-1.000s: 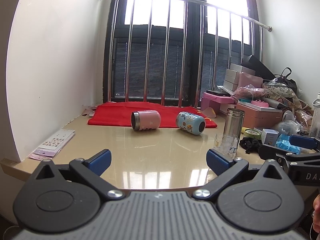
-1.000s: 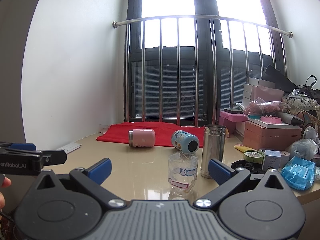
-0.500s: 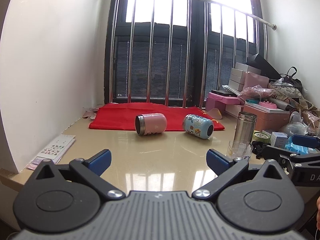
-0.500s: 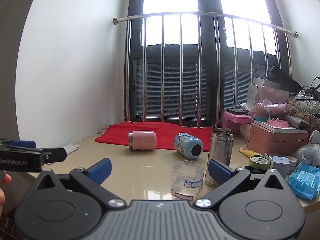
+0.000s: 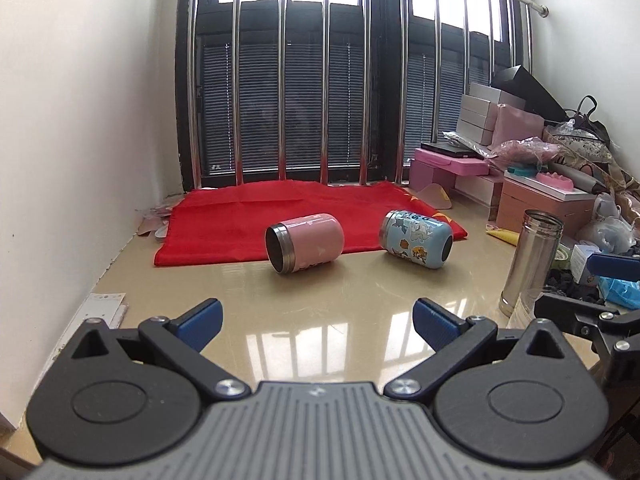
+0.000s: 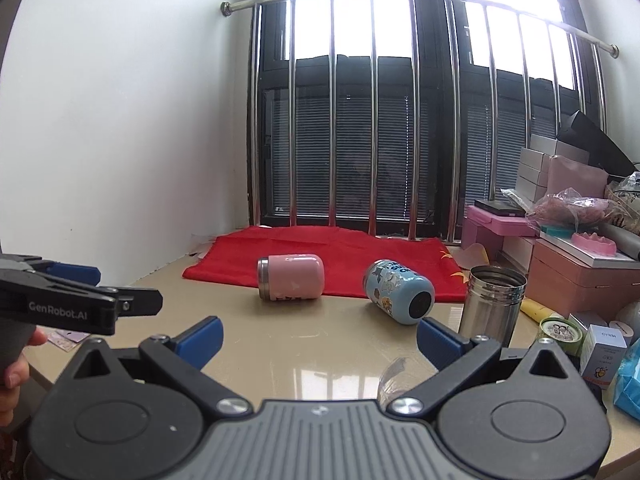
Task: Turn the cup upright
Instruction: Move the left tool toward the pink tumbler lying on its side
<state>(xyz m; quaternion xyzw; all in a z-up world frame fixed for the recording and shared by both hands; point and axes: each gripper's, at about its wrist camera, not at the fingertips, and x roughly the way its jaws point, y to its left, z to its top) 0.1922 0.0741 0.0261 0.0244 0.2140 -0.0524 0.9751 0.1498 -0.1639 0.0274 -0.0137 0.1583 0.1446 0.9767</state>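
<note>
A pink cup lies on its side on the beige table, mouth toward the left; it also shows in the right wrist view. A blue cartoon cup lies on its side to its right, seen too in the right wrist view. My left gripper is open and empty, well short of the pink cup. My right gripper is open and empty, short of the blue cup. A steel tumbler stands upright at the right.
A red cloth lies behind the cups by the barred window. Boxes and clutter fill the right side. A clear plastic cup stands close before my right gripper. Paper sheets lie by the left wall.
Both grippers have moved forward over the table toward the cups, which now look larger. Both stay open. The cups have not moved.
</note>
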